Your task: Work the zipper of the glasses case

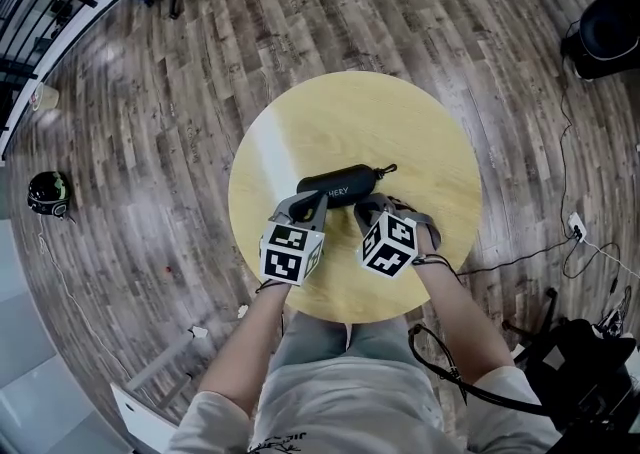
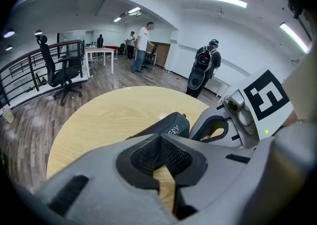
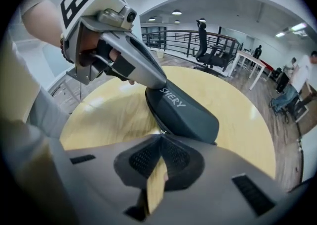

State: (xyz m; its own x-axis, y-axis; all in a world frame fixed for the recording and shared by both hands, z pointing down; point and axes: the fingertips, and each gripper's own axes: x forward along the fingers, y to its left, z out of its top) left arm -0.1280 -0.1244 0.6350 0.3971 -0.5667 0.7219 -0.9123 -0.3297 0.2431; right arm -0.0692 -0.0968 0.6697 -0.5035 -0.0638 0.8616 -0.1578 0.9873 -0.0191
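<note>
Glasses case [image 1: 340,185] sits near the middle of the round yellow table [image 1: 350,112], long axis running left-right from the head view, lying flat. We see a dark, matte, rounded oblong shell with pale lettering "SHERY" on the top face near its left end, plus a small dark loop [image 1: 388,170] sticking out at its right end. In the right gripper view the zip seam runs along the near side of the shell, and the two halves look closed along the stretch we can see. Left gripper [image 1: 312,204]: jaws pressed together at the tips with nothing between them, and its tips lie on top of the case's left end, right at the lettering. Right gripper [image 3: 159,139]: pads pressed together at the tips, right up against the near seam. A small shiny bit sits exactly at that tip, which we take as the zipper pull [image 3: 161,131], pinched. Both grippers are on the near side of the case, close together, marker cubes side by side over the near table edge.
</note>
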